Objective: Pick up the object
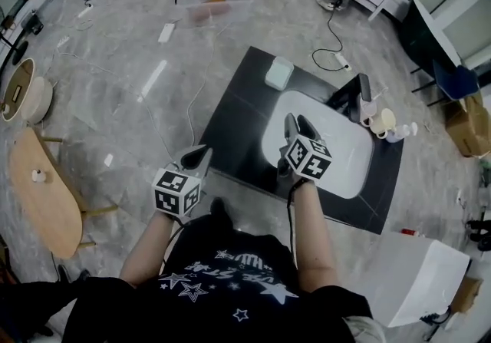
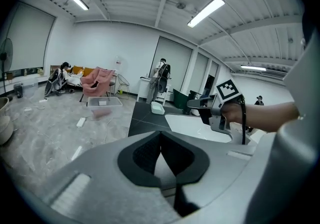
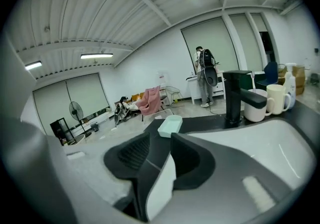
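Presently the right gripper (image 1: 298,125) hangs over the white sink (image 1: 345,157) set in the black worktop (image 1: 238,119), jaws a little apart with nothing between them; the pale green tray (image 1: 278,73) lies on the worktop straight ahead of it, well apart, just past the sink's far rim. Left gripper (image 1: 201,154) sits off the worktop's near edge, over grey floor (image 1: 123,103), jaw tips together and empty. Black faucet (image 1: 360,96) and cream mug (image 1: 383,120) stand ahead and to the right of the right gripper, mug just beside faucet.
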The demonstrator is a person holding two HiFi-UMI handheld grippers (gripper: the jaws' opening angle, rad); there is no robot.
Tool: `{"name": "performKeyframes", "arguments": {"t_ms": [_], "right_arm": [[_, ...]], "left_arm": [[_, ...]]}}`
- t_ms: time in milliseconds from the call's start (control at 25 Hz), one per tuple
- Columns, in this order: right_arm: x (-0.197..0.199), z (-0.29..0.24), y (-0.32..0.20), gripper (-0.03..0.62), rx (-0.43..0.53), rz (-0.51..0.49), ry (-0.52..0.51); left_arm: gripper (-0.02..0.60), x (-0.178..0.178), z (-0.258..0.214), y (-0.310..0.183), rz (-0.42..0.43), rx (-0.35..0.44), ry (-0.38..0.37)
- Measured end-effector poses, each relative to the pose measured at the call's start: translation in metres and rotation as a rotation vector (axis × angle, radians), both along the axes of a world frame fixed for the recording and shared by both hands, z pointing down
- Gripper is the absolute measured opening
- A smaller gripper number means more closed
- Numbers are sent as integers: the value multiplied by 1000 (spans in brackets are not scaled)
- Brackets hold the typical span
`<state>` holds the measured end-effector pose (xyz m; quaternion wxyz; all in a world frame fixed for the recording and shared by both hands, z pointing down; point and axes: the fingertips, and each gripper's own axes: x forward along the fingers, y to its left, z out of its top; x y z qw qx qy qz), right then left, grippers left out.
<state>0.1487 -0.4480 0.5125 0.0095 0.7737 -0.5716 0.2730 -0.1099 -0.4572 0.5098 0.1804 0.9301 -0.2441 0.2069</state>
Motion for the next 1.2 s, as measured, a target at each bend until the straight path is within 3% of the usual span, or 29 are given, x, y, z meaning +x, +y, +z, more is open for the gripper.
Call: {"name": "performKeyframes", "arguments": {"t_ms": [280,520,1200], "right_arm": [[24,23,-53,140,-68,112,-25],[42,36,-78,140,-106,152,-28],[89,101,-142,126,-233,106,-119]], "left_arm": [[9,12,15,-42,75,-43,-3],[10,27,23,-56,99,-66,-3],[9,67,36,-104,43,-83,-61]]}}
